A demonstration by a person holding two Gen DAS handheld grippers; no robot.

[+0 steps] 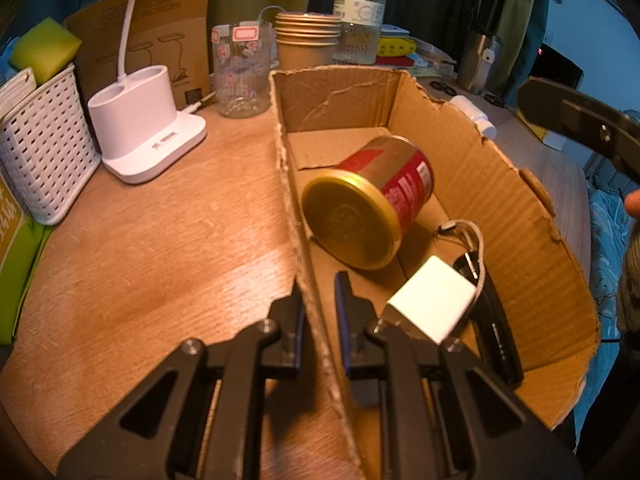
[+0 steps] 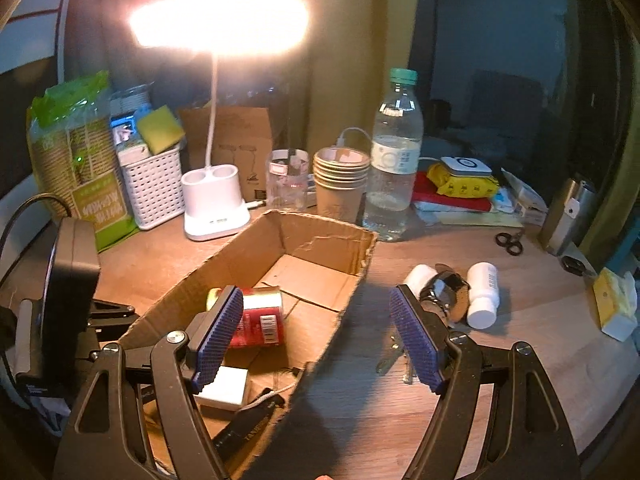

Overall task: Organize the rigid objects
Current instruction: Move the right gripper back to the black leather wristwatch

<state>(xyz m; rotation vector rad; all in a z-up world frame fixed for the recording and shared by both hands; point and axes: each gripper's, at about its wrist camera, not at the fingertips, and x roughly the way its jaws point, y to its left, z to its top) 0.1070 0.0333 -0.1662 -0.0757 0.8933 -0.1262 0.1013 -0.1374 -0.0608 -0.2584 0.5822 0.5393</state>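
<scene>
Cardboard box [image 2: 320,240]: an open, torn-edged carton on the wooden desk [image 1: 160,248], serving as the bin for the loose items.
Already inside: a red tin with a gold lid [image 1: 368,204] lying on its side, a white charger block [image 1: 434,304] with a braided cord, and a flat black item [image 1: 500,340] along the near wall; what the black item is cannot be told.
Left gripper [image 1: 320,312]: jaws pinched shut on the box's left wall, one finger outside and one inside, so it appears to be steadying the carton.
Right gripper [image 2: 318,332]: jaws wide apart with nothing between them; the left blue pad [image 2: 218,332] hangs over the box, the right pad over bare desk.
Still outside: two small white bottles [image 2: 484,292] and a wristwatch [image 2: 444,288] lying between them, all close together to the right of the box; a metal piece [image 2: 386,360], perhaps keys, sits nearer the gripper.
Further off: black scissors [image 2: 510,242] and a yellow-and-white pack [image 2: 614,304] near the desk's right edge.
Background: a lit desk lamp [image 2: 214,204], paper cups [image 2: 340,184] and a water bottle [image 2: 394,160] stand behind the box; whether they belong to the task is unclear.
Progress: roughly midway by my estimate, with three items in and several left.
Likely next: the empty right gripper reaching for the watch or a bottle.
</scene>
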